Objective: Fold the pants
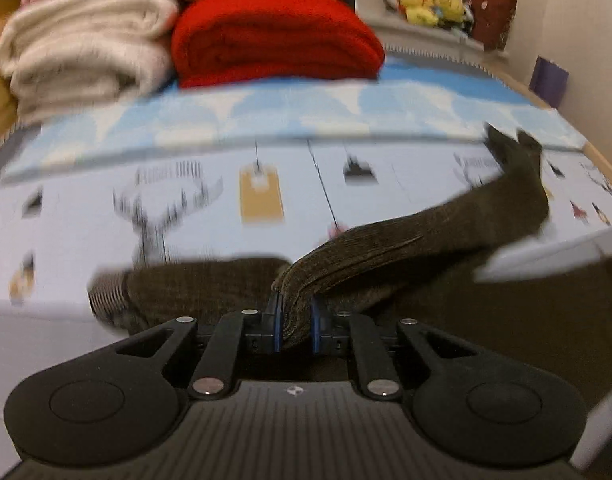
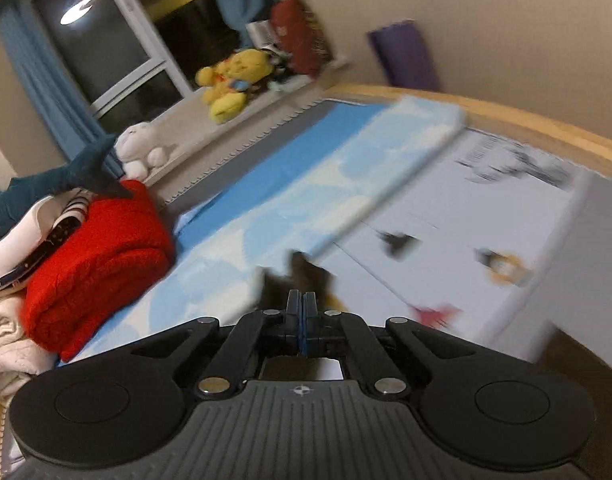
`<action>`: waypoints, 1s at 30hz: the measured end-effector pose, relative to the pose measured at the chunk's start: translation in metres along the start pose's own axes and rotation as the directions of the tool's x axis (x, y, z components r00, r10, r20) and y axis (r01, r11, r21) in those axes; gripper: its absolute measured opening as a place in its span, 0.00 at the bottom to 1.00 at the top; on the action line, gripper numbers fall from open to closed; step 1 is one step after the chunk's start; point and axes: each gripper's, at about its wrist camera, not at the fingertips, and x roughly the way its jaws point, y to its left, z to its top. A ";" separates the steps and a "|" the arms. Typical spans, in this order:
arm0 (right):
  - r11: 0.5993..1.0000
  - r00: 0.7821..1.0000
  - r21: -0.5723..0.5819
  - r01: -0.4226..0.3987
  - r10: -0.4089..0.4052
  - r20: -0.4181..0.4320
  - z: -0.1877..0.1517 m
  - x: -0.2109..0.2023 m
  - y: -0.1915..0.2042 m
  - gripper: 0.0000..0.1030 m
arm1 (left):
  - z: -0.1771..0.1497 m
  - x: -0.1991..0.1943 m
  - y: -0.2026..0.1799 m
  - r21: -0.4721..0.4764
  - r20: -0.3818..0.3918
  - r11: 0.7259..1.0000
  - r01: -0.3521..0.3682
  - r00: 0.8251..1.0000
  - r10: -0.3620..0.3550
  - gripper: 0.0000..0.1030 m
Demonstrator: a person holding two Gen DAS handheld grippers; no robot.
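Note:
Dark olive corduroy pants (image 1: 405, 248) lie on the bed's patterned sheet (image 1: 186, 216). My left gripper (image 1: 296, 320) is shut on a thick fold of the pants, which stretches up and to the right to a lifted end (image 1: 517, 160). A ribbed cuff (image 1: 106, 292) lies to the left of the fingers. In the right wrist view, my right gripper (image 2: 304, 312) is shut on a dark piece of the pants (image 2: 298, 276) that pokes out past its fingertips, held above the bed. Both views are blurred by motion.
A folded red blanket (image 1: 274, 36) and a cream blanket (image 1: 82, 44) lie at the far side of the bed. Yellow plush toys (image 2: 230, 80) sit on the window ledge. A light blue cloud-print cover (image 2: 306, 184) spreads across the bed. A wooden bed frame (image 2: 505, 116) runs along the wall.

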 end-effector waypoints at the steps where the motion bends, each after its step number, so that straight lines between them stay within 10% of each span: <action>1: 0.999 0.998 0.029 0.036 -0.035 -0.052 -0.008 -0.004 -0.016 0.04 | -0.013 0.000 -0.004 -0.008 -0.035 1.000 -0.003 0.999 0.003 0.14; 4: 0.992 0.987 0.129 0.008 0.013 -0.159 -0.023 0.000 -0.035 0.11 | -0.052 0.005 -0.027 0.010 -0.146 1.000 0.000 0.989 0.001 0.02; 8: 0.991 0.979 0.127 -0.042 0.066 -0.194 -0.030 0.025 0.001 0.54 | -0.070 -0.002 -0.012 -0.224 -0.171 0.973 0.051 0.981 -0.091 0.11; 10: 0.994 0.972 0.083 -0.072 0.089 -0.217 -0.026 0.041 0.031 0.53 | -0.072 -0.013 0.006 -0.397 -0.119 0.913 0.092 0.981 -0.151 0.65; 12: 0.996 0.971 0.049 -0.071 0.080 -0.227 -0.026 0.058 0.062 0.54 | -0.072 -0.020 0.021 -0.532 -0.072 0.844 0.067 0.990 -0.124 0.83; 17: 0.998 0.971 -0.037 -0.049 0.039 -0.236 -0.024 0.109 0.116 0.54 | -0.084 0.001 0.045 -0.735 -0.090 0.677 0.034 0.985 -0.146 0.83; 21: 0.998 0.977 -0.057 -0.004 -0.008 -0.214 -0.024 0.157 0.138 0.54 | -0.085 0.030 0.057 -0.801 -0.109 0.598 0.005 0.982 -0.155 0.83; 30: 0.995 0.970 -0.075 0.058 -0.074 -0.231 -0.039 0.265 0.153 0.54 | -0.074 0.064 0.067 -0.820 -0.162 0.569 -0.064 0.979 -0.124 0.83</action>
